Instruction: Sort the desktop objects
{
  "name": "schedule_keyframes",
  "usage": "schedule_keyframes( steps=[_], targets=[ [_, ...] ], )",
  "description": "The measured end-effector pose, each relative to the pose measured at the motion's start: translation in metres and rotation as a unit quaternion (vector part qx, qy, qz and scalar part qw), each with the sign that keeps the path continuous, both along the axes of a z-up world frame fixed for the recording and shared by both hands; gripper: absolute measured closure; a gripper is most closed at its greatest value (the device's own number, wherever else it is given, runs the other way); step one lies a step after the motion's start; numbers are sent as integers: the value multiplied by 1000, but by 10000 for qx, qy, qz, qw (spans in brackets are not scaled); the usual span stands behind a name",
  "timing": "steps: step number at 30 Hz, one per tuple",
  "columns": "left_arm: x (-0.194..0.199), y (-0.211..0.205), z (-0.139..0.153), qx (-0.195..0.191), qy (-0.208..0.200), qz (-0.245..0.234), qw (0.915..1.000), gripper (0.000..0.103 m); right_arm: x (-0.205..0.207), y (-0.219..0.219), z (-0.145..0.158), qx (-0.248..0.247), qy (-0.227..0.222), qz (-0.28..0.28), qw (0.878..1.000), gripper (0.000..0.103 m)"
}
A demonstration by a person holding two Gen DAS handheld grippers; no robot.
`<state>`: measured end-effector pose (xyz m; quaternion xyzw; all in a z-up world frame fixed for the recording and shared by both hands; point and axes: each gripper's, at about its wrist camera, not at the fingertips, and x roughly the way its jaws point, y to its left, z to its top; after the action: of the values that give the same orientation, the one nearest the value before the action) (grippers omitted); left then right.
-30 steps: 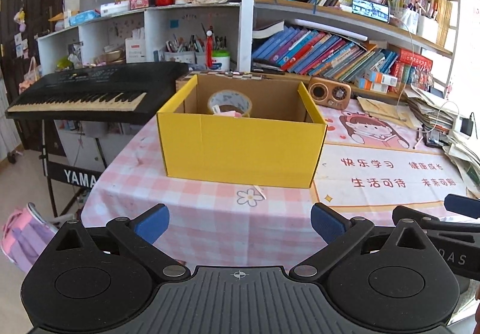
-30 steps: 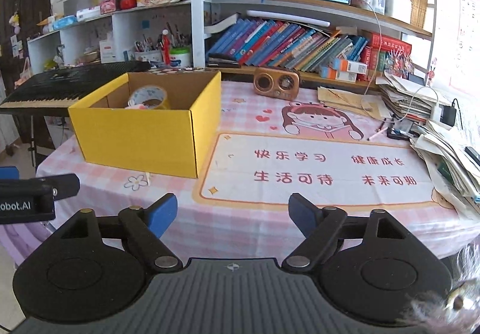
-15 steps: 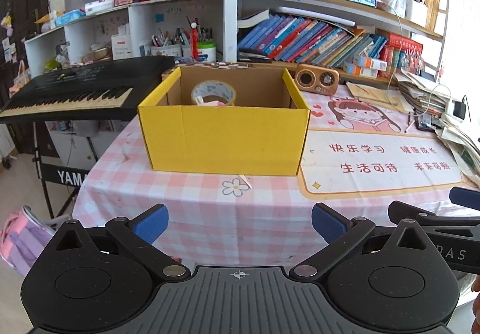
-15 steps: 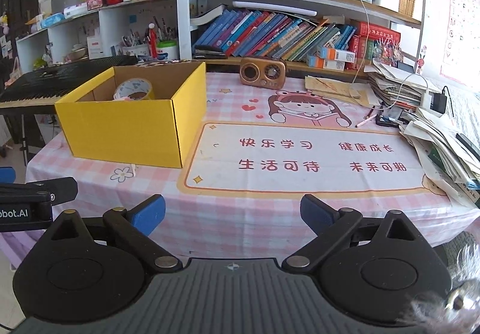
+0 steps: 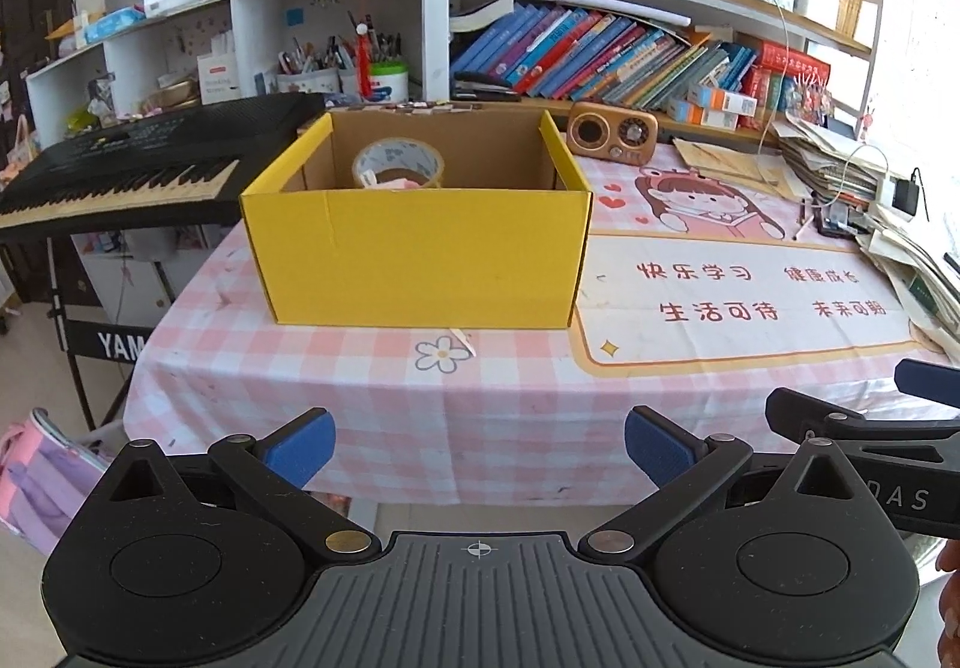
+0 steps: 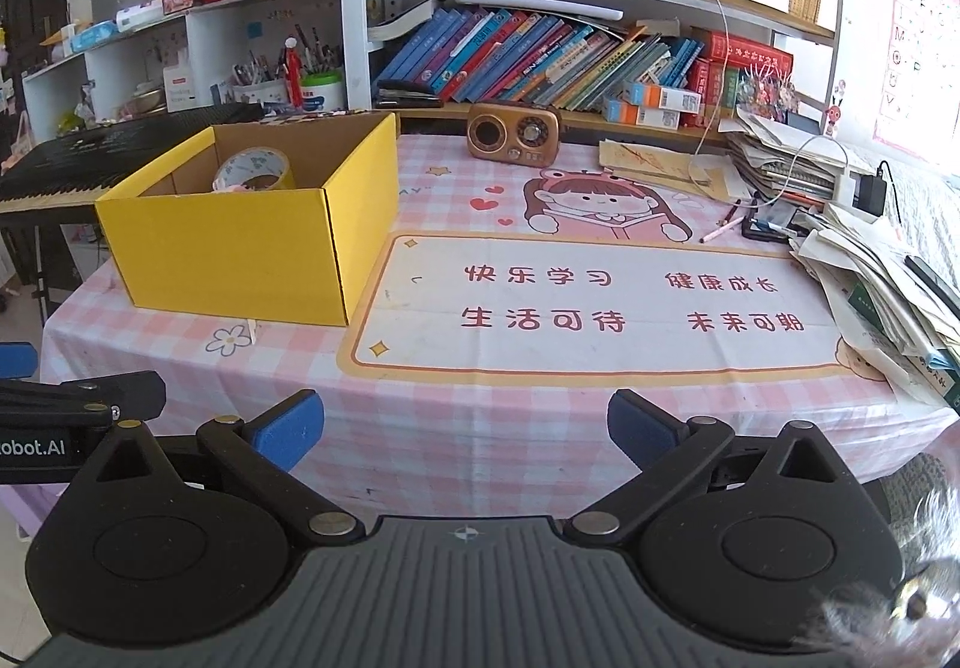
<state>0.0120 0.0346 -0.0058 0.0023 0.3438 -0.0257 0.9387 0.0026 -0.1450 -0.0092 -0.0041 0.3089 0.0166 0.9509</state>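
Daylight brightens the room from the right. Far behind the pink checked tablecloth (image 5: 360, 398) stands a white bookshelf (image 6: 354, 8); a black electronic keyboard (image 5: 120, 170) sits left.

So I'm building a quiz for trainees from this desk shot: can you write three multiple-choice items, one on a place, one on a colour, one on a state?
1. Where is the roll of tape?
A. on the keyboard
B. inside the cardboard box
C. on the paper pile

2. What colour is the box outside?
A. yellow
B. green
C. white

3. What is between the fingers of the right tool?
A. a pen
B. the small radio
C. nothing

Answers:
1 B, the roll shows above the box's front wall, within its sides.
2 A, the front and side walls are yellow, the inside plain brown.
3 C, the jaws are opening, and only the checked tablecloth shows between the blue pads.
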Motion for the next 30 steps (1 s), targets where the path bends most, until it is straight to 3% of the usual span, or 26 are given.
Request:
schedule_keyframes(
  steps=[30],
  targets=[
    [5, 2, -3, -209, 93, -11, 9997, 0, 3, 2, -4, 7, 75, 17, 10000, 1]
  ],
)
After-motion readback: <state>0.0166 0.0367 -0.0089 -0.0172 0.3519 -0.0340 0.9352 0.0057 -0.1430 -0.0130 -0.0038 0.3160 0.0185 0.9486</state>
